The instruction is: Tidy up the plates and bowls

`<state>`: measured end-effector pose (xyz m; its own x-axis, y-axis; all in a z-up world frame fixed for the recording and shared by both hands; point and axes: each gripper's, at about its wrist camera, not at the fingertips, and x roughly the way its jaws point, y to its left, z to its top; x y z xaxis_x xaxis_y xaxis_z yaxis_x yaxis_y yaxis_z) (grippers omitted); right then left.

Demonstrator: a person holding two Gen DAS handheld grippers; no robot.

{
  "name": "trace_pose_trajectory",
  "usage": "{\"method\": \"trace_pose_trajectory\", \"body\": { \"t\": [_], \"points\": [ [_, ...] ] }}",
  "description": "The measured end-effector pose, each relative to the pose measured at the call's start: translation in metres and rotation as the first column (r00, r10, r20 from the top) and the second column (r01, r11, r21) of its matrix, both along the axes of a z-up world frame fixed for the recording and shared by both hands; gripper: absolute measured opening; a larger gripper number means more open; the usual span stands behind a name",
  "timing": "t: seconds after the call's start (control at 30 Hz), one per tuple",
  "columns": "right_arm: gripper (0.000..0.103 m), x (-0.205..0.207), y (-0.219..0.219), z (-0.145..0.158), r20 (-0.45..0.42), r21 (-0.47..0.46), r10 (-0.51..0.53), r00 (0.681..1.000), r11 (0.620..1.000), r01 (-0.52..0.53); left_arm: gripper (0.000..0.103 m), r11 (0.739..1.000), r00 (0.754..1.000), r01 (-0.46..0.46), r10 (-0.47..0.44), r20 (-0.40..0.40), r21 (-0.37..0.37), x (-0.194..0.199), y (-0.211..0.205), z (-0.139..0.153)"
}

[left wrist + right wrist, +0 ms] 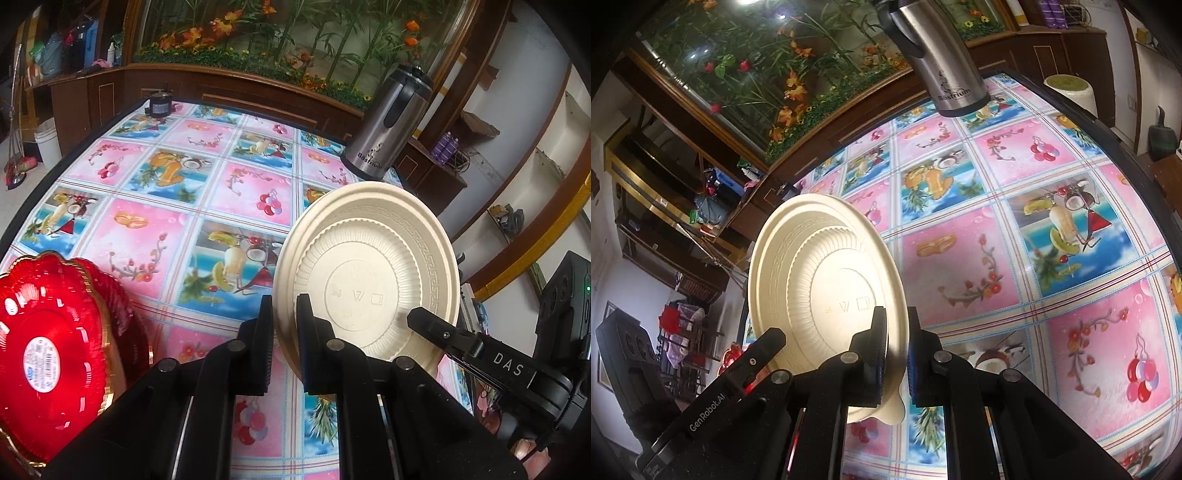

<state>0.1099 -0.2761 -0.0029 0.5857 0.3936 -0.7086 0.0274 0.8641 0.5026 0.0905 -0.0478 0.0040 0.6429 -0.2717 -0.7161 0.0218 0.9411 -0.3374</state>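
Left hand-held gripper (284, 325) and right hand-held gripper (895, 336) each clenched on cream plate (373, 273) rim, above tabletop (155, 236) | risk: thin rim slips, plate drops onto red plate (55, 350) at tabletop's near-left corner.

One cream plate (373, 273), one red plate (55, 354), one steel jug (388, 125).

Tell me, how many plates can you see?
3. One cream plate is clamped in the left gripper, another in the right gripper. A red plate sits at the table's left. More may be hidden.
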Motion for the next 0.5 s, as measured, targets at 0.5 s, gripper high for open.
{"method": "trace_pose_trajectory", "body": {
  "t": [0.5],
  "points": [
    [0.010,-0.016,0.052,0.026,0.060,-0.018,0.097,0.993,0.995,-0.096,0.009,0.997,0.996,-0.070,0.071,0.057,-0.013,-0.034,0.050,0.019]
  ]
}}
